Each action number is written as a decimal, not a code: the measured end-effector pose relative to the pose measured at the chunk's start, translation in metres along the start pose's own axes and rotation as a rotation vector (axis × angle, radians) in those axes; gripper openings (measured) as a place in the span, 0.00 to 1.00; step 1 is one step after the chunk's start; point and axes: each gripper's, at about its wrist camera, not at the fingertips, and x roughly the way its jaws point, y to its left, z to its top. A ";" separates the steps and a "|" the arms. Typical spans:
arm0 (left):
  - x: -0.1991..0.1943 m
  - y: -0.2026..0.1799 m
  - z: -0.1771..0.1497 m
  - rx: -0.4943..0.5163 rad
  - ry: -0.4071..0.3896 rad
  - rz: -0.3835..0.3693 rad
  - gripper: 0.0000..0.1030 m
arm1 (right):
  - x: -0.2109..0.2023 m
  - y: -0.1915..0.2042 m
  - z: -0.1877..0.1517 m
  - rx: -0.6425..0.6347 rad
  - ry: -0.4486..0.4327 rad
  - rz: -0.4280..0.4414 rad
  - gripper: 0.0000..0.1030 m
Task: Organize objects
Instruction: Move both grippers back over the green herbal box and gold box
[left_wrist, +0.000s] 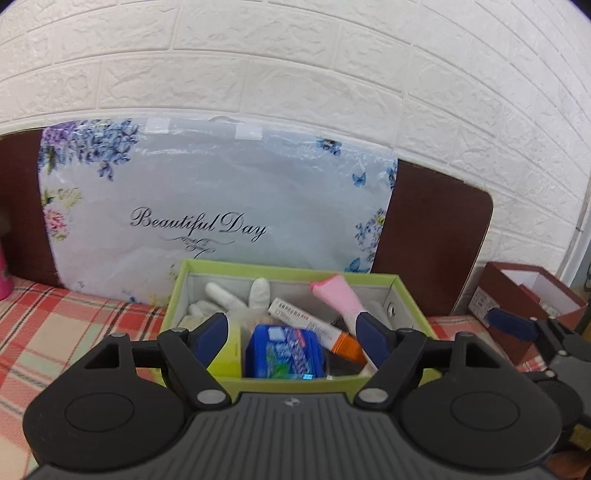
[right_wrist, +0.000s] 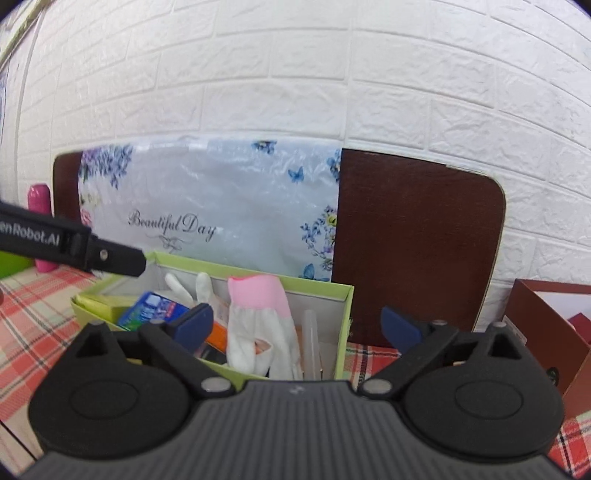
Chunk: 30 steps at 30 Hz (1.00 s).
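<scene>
White brick wall, checked bed (left_wrist: 74, 332), green box (left_wrist: 280, 267) crammed; both claws, left claw (left_wrist: 291, 332) and right claw (right_wrist: 299, 325), wide, empty; risk: catching pink-cuffed glove (right_wrist: 258, 314), spilling contents.

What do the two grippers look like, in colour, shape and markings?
Both look alike. The left gripper and the right gripper each have a grey ribbed body with a small logo, two black rounded discs beside it, black linkage arms with silver pivot pins, and dark blue finger pads. In the right view, the left gripper's black side bears white lettering ending "Robot.AI". No cables, hands or sleeves show.
</scene>
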 end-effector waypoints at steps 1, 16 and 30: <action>-0.004 -0.001 -0.002 0.003 0.012 0.018 0.77 | -0.007 -0.002 0.001 0.016 0.001 0.009 0.98; -0.041 -0.010 -0.080 -0.013 0.134 0.004 0.77 | -0.099 0.001 -0.048 0.158 0.080 0.026 1.00; -0.045 -0.010 -0.119 -0.027 0.203 -0.031 0.77 | -0.119 0.011 -0.104 0.172 0.227 0.033 1.00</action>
